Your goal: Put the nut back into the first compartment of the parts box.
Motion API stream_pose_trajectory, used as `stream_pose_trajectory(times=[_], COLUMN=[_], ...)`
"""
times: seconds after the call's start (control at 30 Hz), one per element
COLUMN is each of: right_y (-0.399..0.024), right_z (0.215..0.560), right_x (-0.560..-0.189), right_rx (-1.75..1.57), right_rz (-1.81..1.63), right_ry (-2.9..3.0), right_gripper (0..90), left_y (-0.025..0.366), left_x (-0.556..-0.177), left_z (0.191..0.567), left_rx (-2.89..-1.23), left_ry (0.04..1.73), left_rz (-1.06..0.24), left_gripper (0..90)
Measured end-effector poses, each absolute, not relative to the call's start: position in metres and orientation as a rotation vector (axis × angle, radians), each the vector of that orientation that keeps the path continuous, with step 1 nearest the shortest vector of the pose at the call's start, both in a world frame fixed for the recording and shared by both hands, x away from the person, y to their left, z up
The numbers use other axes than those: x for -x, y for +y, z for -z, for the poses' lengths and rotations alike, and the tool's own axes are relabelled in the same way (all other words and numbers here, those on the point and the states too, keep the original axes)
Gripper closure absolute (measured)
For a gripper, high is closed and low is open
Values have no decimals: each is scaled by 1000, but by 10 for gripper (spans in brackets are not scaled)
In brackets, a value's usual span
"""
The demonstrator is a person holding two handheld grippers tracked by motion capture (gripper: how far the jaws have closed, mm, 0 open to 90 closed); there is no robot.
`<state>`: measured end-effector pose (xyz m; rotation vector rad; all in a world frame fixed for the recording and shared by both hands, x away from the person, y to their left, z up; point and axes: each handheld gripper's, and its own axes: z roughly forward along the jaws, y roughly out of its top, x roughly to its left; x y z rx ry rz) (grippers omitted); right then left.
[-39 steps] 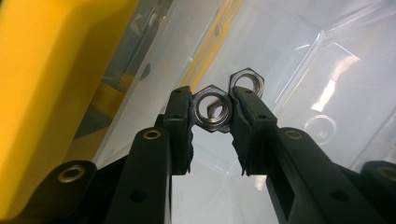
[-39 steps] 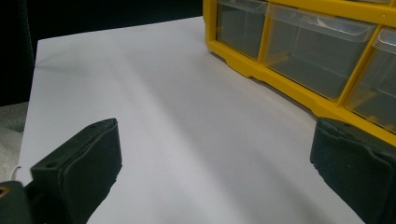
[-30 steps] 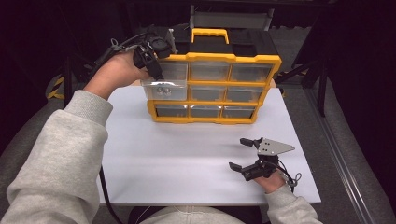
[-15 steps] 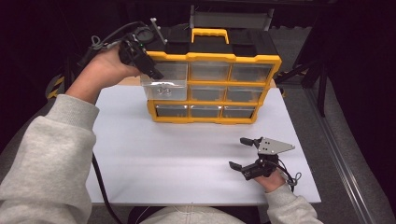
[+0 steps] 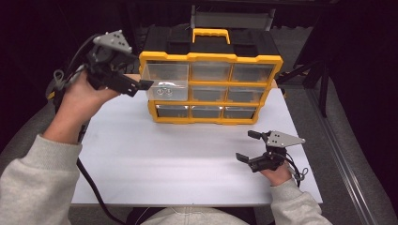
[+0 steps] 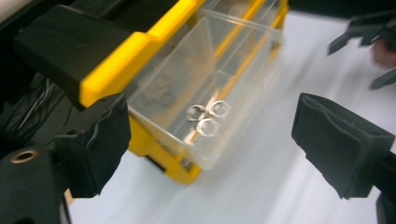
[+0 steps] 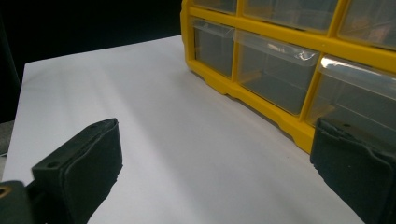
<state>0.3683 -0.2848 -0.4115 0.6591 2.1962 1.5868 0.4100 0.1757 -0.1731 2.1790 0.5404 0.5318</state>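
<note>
Presently the left claw (image 5: pixel 141 85) stands with its jaws spread wide and nothing between them; they have just been opening. It is held off the tabletop just beside the left end of the yellow-and-black plastic drawer cabinet (image 5: pixel 211 58). The clear plastic drawer (image 5: pixel 166 81) at the cabinet's upper-left corner is pulled out toward the person, and three small metal rings (image 6: pixel 206 116) lie on its floor. The right claw (image 5: pixel 245 146) is likewise spread and empty, resting low over the white tabletop (image 5: pixel 164 154), in front of the cabinet's right end and well apart from it.
</note>
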Motion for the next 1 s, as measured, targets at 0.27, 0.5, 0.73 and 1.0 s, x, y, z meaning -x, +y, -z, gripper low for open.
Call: stream_pose_trajectory(times=[0.27, 0.5, 0.73, 1.0], right_y=[-289, -290, -292, -295], right_z=[408, 407, 407, 407], right_x=[-372, -372, -372, -371], right_rx=[-679, -684, -688, -696], right_rz=[-1593, -1593, -1595, -1601], right_ry=[2185, 2183, 2173, 2159], right_gripper=[26, 26, 26, 25], left_y=[194, 203, 211, 214], left_x=[-389, -380, -369, -358], left_z=[254, 304, 342, 377], left_rx=[-2008, -1847, -1759, -1695], left_ry=[552, 534, 528, 527], left_rz=[-422, -387, -348, -313], left_gripper=[60, 40, 31, 22])
